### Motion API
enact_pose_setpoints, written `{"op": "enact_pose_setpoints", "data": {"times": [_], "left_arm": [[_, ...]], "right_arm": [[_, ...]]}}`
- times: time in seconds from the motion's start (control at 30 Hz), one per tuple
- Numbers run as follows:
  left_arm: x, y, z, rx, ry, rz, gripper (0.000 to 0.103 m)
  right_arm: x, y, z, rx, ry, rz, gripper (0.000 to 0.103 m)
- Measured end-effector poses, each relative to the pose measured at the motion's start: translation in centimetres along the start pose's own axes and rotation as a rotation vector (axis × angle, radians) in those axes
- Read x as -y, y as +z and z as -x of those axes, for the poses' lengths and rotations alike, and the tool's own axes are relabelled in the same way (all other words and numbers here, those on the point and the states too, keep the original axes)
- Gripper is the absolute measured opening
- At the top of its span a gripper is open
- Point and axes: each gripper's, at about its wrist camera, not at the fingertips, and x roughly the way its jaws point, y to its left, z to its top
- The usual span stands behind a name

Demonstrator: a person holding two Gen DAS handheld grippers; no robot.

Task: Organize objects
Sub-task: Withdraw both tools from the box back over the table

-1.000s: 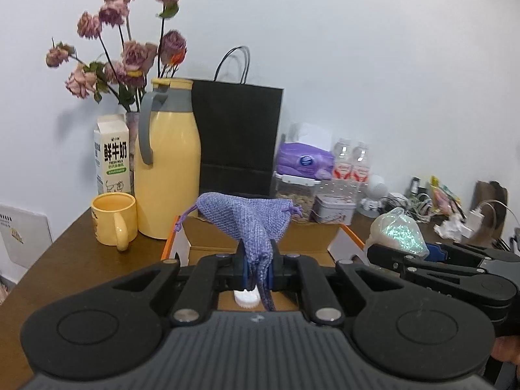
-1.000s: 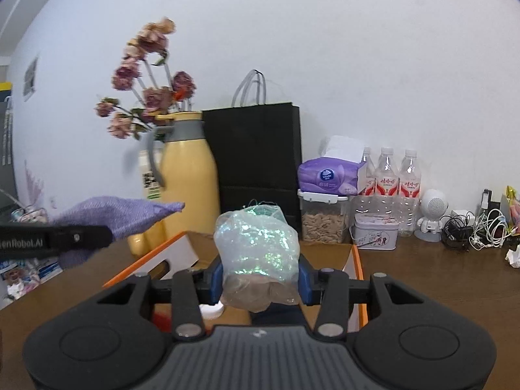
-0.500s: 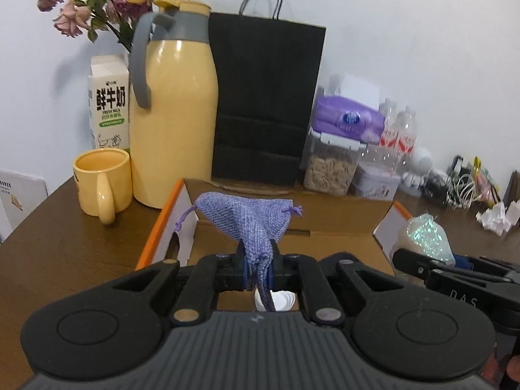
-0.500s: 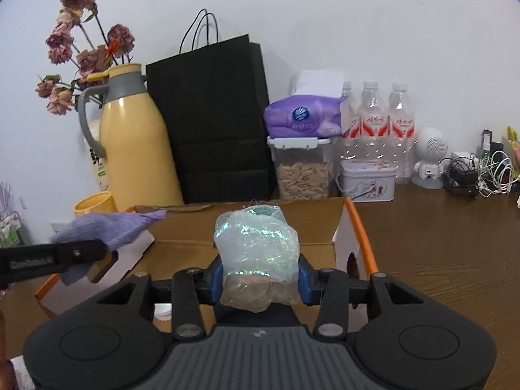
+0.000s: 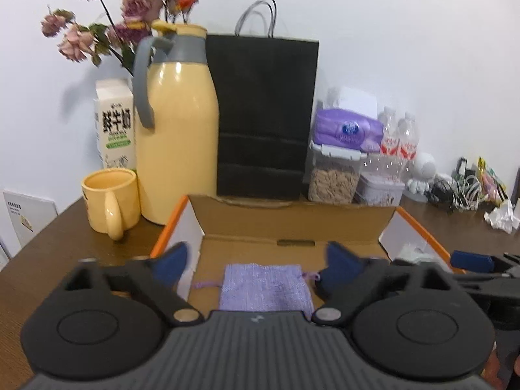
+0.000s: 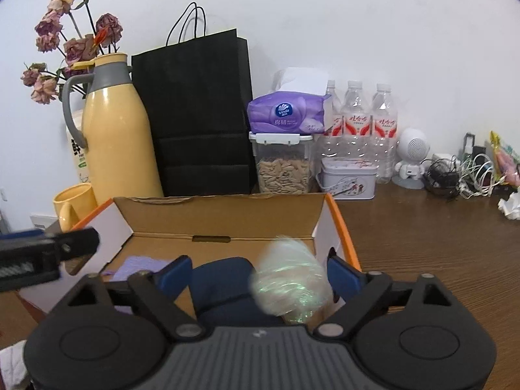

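Note:
An open cardboard box (image 5: 292,224) (image 6: 221,217) with orange edges stands on the brown table. My left gripper (image 5: 256,258) hovers over it, its jaws opening wide, pads clear of the purple cloth pouch (image 5: 265,287) that lies flat on the box floor below them. In the right wrist view the pouch (image 6: 139,265) shows at the box's left. My right gripper (image 6: 256,271) is also over the box with jaws opening; the iridescent wrapped bundle (image 6: 291,281), blurred, sits loose between its fingers beside a dark blue object (image 6: 221,284) in the box.
Behind the box stand a yellow thermos jug (image 5: 175,123), yellow mug (image 5: 109,203), milk carton (image 5: 115,123), dried flowers (image 5: 123,16), black paper bag (image 5: 265,113), seed container (image 6: 282,162) with a tissue pack (image 6: 286,113), water bottles (image 6: 357,120), a tin (image 6: 347,177), cables (image 6: 461,175).
Both grippers sank toward the box and opened. The purple pouch dropped from the left gripper onto the box floor. The iridescent bundle came loose from the right gripper's pads.

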Motion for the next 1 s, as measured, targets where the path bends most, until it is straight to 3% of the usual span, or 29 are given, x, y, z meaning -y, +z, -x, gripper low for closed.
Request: {"op": "enact_pose_setpoints", "data": {"times": [0.07, 0.4, 0.57, 1.0], "left_arm": [[-0.1, 0.1, 0.5, 0.022, 0.01, 0.01, 0.103], [-0.1, 0.2, 0.9, 0.015, 0.013, 0.004, 0.103], [-0.2, 0.5, 1.8, 0.03, 0.012, 0.01, 0.103], [0.4, 0.8, 7.7, 0.118, -0.007, -0.011, 0.103]], "right_arm": [[-0.1, 0.0, 0.0, -0.003, -0.01, 0.006, 0.103], [-0.1, 0.3, 1.3, 0.032, 0.002, 0.015, 0.103], [-0.1, 0.5, 3.3, 0.089, 0.006, 0.021, 0.103], [0.5, 0.0, 10.2, 0.22, 0.02, 0.07, 0.103]]}}
